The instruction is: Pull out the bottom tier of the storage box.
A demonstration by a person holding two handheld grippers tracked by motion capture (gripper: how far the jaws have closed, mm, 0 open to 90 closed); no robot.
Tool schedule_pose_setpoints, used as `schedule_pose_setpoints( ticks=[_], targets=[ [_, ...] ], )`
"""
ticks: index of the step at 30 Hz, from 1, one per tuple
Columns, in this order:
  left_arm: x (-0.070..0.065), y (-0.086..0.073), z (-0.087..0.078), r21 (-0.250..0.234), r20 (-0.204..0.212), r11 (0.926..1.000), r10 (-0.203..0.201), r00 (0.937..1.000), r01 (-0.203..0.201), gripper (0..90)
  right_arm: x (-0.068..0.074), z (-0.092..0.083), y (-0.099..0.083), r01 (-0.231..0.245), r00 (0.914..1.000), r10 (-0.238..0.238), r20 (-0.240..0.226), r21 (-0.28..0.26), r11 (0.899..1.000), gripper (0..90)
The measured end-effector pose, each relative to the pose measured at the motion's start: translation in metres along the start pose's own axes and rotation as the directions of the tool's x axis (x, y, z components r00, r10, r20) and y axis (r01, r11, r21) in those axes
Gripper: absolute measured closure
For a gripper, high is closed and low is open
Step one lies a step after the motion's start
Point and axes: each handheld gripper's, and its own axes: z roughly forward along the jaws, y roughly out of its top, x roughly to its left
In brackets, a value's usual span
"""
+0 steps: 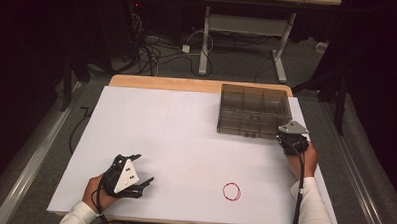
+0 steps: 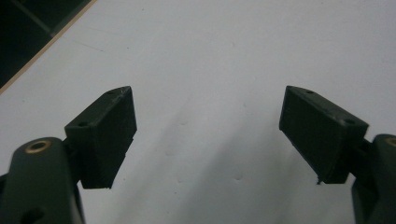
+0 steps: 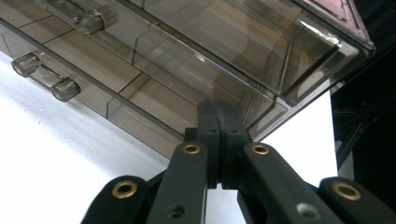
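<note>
High view: red ring on table.

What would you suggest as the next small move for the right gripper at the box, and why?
Probably lift the right gripper a little to raise the lid. Its jaws are pressed together at the front edge of the smoky compartment box, apparently on the lid's lip, and the lid already stands slightly ajar. The left gripper is open, away from the red rubber band.

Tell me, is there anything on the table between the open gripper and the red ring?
Nothing. In the high view, just bare white table lies between the left gripper and the red ring.
</note>
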Motion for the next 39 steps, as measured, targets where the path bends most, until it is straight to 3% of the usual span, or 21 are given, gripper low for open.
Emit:
schedule_pose_setpoints(
  ticks=[9, 16, 22, 26, 39],
  targets=[
    [0.000, 0.000, 0.000, 0.003, -0.001, 1.0000, -0.002, 1.0000, 0.002, 18.2, -0.003, -0.001, -0.001, -0.035, 0.9994, 0.035, -0.002, 0.013, 0.999, 90.0],
    [0.000, 0.000, 0.000, 0.003, 0.001, 1.0000, 0.002, 1.0000, -0.002, 18.2, 0.000, 0.003, -0.002, 0.003, 1.0000, -0.003, -0.003, 0.052, 0.999, 90.0],
    [0.000, 0.001, -0.001, -0.001, -0.001, 1.0000, 0.001, 1.0000, -0.001, 18.2, 0.002, 0.004, -0.003, 0.007, 0.9999, -0.006, -0.012, 0.063, 0.998, 90.0],
    [0.000, 0.001, -0.001, 0.002, 0.002, 1.0000, 0.007, 1.0000, -0.007, 18.2, 0.001, 0.005, -0.005, -0.019, 0.9993, 0.022, -0.031, 0.071, 0.997, 90.0],
    [-0.001, 0.000, -0.002, 0.004, 0.007, 1.0000, 0.008, 0.9999, -0.008, 18.2, 0.006, 0.005, -0.010, 0.014, 0.9976, -0.007, -0.069, 0.115, 0.993, 90.0]
  ],
)
